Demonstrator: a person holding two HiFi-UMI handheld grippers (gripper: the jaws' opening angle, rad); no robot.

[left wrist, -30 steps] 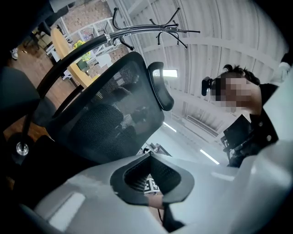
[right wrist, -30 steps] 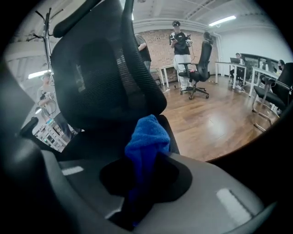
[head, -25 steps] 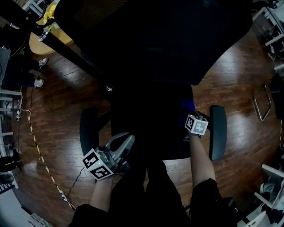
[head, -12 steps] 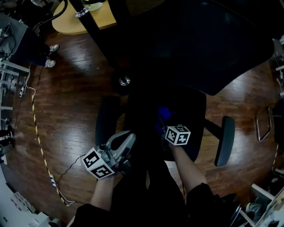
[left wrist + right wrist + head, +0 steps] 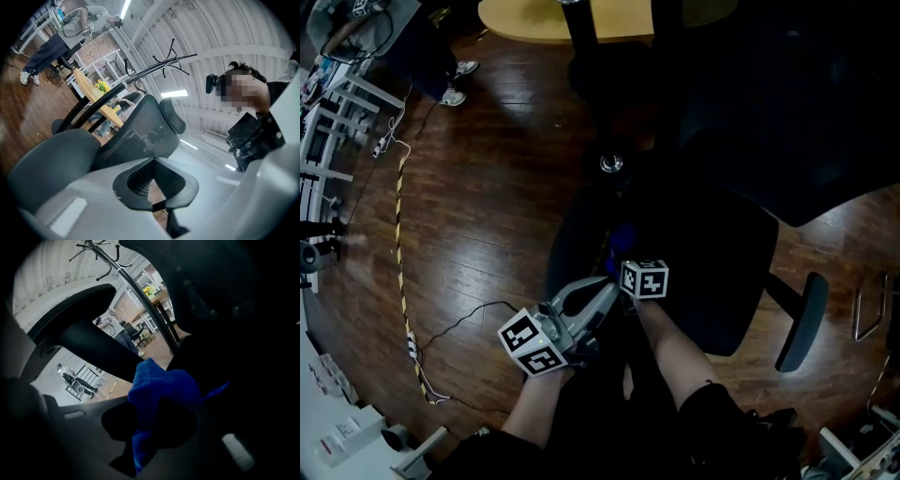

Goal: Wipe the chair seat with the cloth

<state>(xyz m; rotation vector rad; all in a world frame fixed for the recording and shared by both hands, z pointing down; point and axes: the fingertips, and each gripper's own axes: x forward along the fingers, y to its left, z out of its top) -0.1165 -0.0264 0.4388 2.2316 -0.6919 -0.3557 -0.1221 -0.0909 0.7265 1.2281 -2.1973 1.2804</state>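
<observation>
Cloth [image 5: 159, 390]: blue, fluffy, bunched; clamped in right tongs [image 5: 152, 427].
Seat [image 5: 712, 253]: dark, broad, rounded.
Left tongs [image 5: 157, 204]: clenched, empty.

Desk [image 5: 581, 23]: cut off by the top of the head view, so only its near edge shows. Chair seat [image 5: 703, 262]: too dark for surface detail. Cloth [image 5: 623, 236]: mostly hidden under the right gripper [image 5: 630, 258] — a blue sliver shows. In the right gripper view, bunched folds cover the jaw tips.
</observation>
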